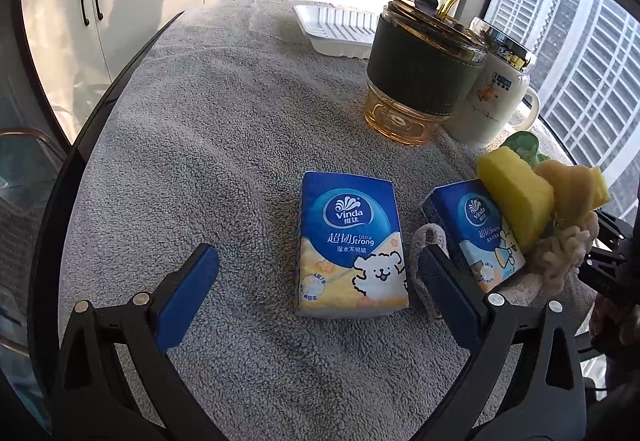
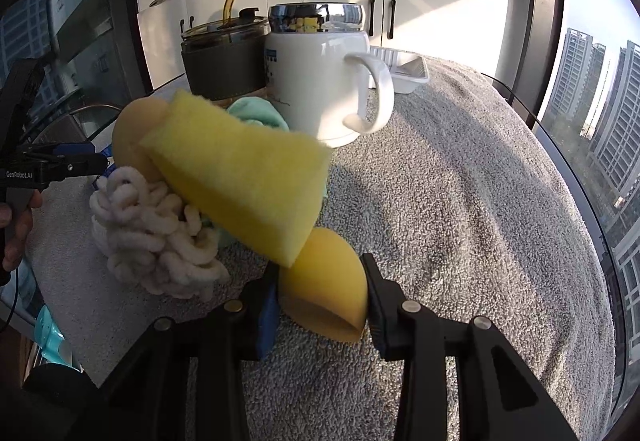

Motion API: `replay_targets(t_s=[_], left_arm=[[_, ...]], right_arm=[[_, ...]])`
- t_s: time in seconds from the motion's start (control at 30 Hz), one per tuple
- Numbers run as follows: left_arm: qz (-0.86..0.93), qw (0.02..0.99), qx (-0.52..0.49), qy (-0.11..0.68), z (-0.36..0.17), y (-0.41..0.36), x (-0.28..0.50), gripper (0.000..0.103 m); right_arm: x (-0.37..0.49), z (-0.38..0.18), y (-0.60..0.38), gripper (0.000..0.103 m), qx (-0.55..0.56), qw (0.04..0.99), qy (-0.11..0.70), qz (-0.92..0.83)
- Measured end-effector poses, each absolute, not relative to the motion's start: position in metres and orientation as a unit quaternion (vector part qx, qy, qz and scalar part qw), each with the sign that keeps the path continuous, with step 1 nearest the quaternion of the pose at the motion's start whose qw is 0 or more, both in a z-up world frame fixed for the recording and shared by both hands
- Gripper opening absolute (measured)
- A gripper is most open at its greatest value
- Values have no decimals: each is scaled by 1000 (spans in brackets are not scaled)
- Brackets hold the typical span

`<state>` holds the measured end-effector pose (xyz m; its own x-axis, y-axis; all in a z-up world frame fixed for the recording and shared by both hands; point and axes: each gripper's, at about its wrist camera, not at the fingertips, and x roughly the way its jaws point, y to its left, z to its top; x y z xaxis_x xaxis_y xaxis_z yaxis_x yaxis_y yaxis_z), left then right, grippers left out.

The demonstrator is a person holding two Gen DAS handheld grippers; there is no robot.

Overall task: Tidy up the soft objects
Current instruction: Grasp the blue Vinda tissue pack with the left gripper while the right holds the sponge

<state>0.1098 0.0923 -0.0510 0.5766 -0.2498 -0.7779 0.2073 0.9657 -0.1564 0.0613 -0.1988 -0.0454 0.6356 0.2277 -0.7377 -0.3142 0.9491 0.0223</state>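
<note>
The right gripper [image 2: 320, 305] is squeezing the sponge [image 2: 240, 177] by its near end: light, compressible. The left gripper [image 1: 316, 281] is hovering wide over a tissue pack [image 1: 350, 241], mid-table [image 1: 200, 121].

A round table [image 1: 92, 145] with a dark rim, covered by a grey terry towel [image 1: 224, 113]. On the towel, near the centre, a blue tissue pack [image 1: 352, 245] lies flat. At three o'clock from it, a second tissue pack [image 1: 476, 229] sits tilted beside a cream looped cloth [image 2: 156, 237]. Toward one o'clock stand an amber tumbler [image 1: 420, 69] and a white mug [image 2: 316, 85], touching. At twelve o'clock, a white tray [image 1: 332, 29].
</note>
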Motion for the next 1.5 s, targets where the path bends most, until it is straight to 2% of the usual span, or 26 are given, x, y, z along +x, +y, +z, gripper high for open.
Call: replay_targets(t_s=[0.07, 0.23, 0.33, 0.83, 1.07, 1.4, 1.5], left_arm=[[-140, 883, -20, 448, -56, 87, 113, 91], [-126, 886, 3, 446, -58, 87, 121, 81], [-115, 883, 48, 453, -59, 74, 118, 82], [-68, 890, 17, 450, -60, 71, 109, 79], [-50, 900, 13, 433, -62, 71, 103, 82], [-48, 891, 14, 451, -63, 70, 109, 86], [-48, 893, 15, 448, -62, 72, 111, 79]], right_arm=[[62, -45, -198, 40, -54, 903, 400, 150], [64, -46, -198, 40, -58, 902, 401, 150], [65, -46, -198, 41, -59, 902, 400, 149], [62, -49, -195, 41, -70, 905, 393, 144], [63, -48, -195, 41, -70, 906, 393, 144], [64, -48, -195, 41, -70, 906, 392, 144], [64, -48, -195, 41, -68, 906, 392, 144]])
